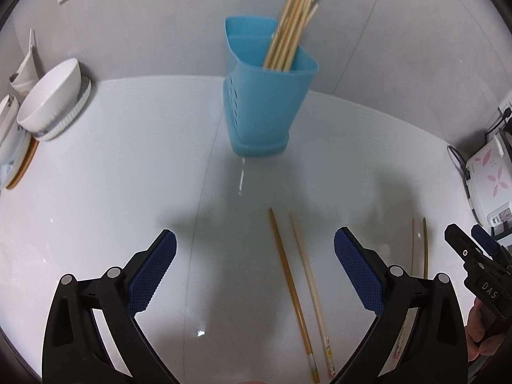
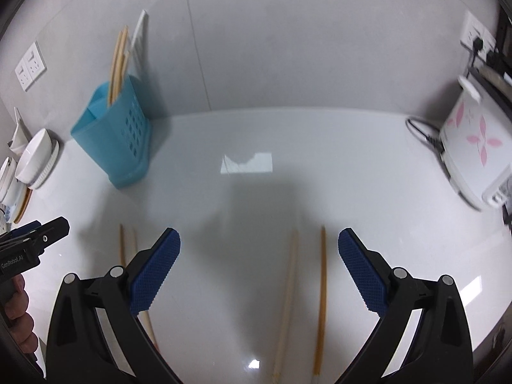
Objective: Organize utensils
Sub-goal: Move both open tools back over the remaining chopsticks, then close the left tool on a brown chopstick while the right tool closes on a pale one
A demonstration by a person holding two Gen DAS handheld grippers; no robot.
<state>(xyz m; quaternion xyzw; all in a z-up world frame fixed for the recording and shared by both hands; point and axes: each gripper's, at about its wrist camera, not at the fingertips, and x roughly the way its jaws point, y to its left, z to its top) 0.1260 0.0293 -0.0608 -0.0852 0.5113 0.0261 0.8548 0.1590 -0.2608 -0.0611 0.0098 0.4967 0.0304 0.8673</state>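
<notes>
White counter [image 2: 256, 192]: chopstick pair [image 2: 304, 294] btwn spread right gripper [image 2: 259, 268] fingers.

Right wrist view: my right gripper [image 2: 259, 268] hangs wide open over the worktop [image 2: 368, 176].
Two loose chopsticks [image 2: 304, 300] lie between its fingers near the front edge. The blue holder [image 2: 118, 137] with chopsticks stands at the back left. My left gripper [image 2: 35, 240] shows at left.

the glossy white counter [image 1: 128, 192] carries a blue holder [image 1: 262, 108], loose chopsticks [image 1: 289, 284], stacked bowls [image 1: 51, 99].
</notes>
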